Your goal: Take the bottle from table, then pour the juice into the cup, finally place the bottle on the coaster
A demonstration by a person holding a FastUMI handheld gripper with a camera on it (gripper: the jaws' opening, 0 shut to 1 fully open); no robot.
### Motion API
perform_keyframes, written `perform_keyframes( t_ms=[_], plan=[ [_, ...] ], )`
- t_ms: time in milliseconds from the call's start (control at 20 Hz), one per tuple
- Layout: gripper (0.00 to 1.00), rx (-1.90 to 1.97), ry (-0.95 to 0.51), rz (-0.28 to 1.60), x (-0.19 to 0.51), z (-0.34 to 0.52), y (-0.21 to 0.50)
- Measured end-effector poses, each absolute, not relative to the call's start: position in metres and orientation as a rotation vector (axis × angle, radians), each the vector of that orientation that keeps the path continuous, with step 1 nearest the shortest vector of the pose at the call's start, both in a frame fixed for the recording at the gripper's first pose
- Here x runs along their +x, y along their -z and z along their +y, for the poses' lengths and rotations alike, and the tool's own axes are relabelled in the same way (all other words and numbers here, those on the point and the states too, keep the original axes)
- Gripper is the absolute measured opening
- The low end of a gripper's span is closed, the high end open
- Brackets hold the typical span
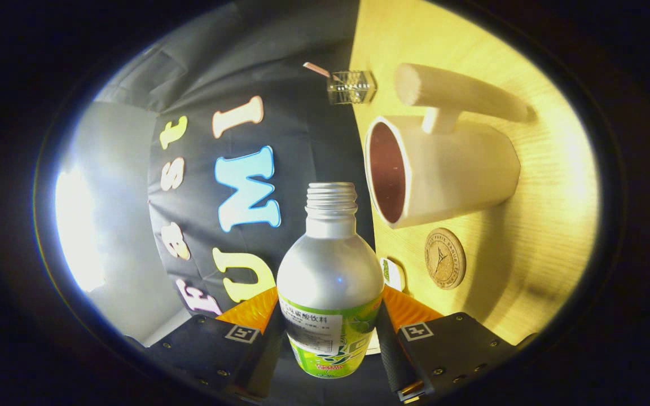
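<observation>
I have the bottle [329, 282] pinched in my gripper [329, 332], one finger pressed against each side of its labelled lower body, and its bare threaded neck points straight ahead along the fingers with no cap on it. The whole view is rolled over on its side, so I judge that I am holding the bottle tipped close to horizontal, its long axis lying roughly level over the table [556, 186] rather than standing on it. Just to the right of the neck and slightly beyond it is the cup [443, 175], whose open mouth faces the bottle's mouth side-on; the two openings are near each other but apart, and the bottle's mouth seems not yet over the cup's rim. That sideways gap is what the pour turns on: I would need to bring the neck right, over the rim. Nearer my right finger than the cup is, the round coaster [444, 258] lies flat on the wood. By count: one bottle, one cup with one long handle, one coaster, and one small clear box [351, 87] far beyond the cup.
</observation>
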State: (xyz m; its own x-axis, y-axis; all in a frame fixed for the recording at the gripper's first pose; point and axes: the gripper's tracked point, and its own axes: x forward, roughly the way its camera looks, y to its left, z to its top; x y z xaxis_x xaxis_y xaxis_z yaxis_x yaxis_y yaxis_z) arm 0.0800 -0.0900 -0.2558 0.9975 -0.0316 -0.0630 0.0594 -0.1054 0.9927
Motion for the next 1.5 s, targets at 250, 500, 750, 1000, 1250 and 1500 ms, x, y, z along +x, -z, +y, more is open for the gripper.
perform_keyframes(
  t_ms=[250,500,750,1000,1250,1500],
  plan=[
    [0.76,1.391,0.083,0.045,0.079,-0.095,0.247],
    [0.76,1.153,0.122,0.090,0.083,-0.095,0.249],
    [0.76,0.839,0.153,0.136,0.088,-0.085,0.247],
    [0.76,0.491,0.176,0.157,0.101,-0.077,0.240],
    [0.76,0.094,0.169,0.168,0.121,-0.058,0.235],
    [0.76,-0.307,0.220,0.110,0.134,-0.052,0.211]
  ],
)
